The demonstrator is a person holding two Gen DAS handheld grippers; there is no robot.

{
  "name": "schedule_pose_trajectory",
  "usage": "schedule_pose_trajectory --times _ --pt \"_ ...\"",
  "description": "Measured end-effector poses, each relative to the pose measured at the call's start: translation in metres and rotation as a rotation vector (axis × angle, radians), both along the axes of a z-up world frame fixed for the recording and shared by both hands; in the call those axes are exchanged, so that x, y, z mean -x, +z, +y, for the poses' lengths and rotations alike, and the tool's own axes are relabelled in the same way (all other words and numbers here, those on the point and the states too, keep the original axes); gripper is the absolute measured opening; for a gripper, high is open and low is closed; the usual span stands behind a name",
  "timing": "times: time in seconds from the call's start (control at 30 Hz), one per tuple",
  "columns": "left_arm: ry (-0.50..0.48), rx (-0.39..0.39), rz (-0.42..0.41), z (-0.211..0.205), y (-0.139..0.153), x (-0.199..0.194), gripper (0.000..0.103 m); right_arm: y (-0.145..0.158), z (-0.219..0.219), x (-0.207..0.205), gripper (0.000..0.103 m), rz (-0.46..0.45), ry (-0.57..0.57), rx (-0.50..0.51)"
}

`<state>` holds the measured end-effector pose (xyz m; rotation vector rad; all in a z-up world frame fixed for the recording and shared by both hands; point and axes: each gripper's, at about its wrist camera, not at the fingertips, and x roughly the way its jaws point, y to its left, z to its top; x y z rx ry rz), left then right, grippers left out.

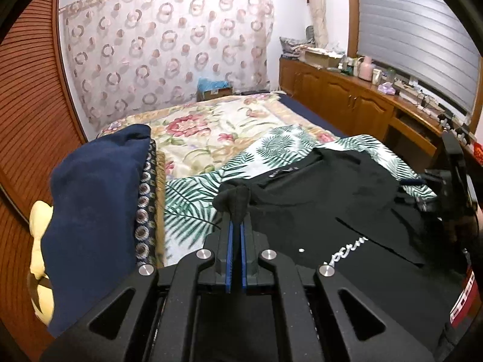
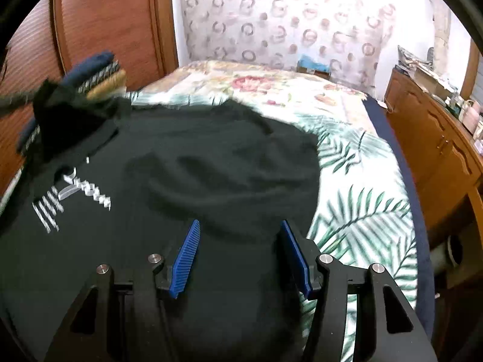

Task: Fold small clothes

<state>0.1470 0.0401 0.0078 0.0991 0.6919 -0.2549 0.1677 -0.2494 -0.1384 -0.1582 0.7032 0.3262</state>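
Shirt [image 1: 347, 199], black, flat on bed [image 1: 211, 138]; left hand-held gripper [image 1: 237, 226] clenched on its corner at 12 o'clock. Right hand-held gripper [image 2: 241, 241] released over hem, fabric running toward 11 o'clock.

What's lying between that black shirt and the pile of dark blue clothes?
Only leaf-print sheet separates the black shirt from the navy pile, in the left wrist view.

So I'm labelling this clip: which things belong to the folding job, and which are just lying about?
Job:
black T-shirt
left gripper, shut on a pinch of it
right gripper, open above it

Lying about:
navy folded pile
yellow plush
cluttered wooden cabinet
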Motion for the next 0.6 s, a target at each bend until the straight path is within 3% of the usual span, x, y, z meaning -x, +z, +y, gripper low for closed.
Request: schedule_pose_trajectory --times 0.13,0.43,0.6 --pt "-0.010 0.019 -0.013 0.000 -0.002 0.007 0.005 0.012 -0.011 -0.022 0.058 0.014 -0.016 0.004" --pt "-0.001 0.036 -0.024 0.009 -0.008 0.015 0.005 -0.002 -0.015 -0.096 0.057 0.132 -0.057 0.021" --pt "0.013 0.050 -0.026 0.016 -0.011 0.019 0.005 0.000 -0.010 -0.112 0.055 0.119 -0.068 -0.010"
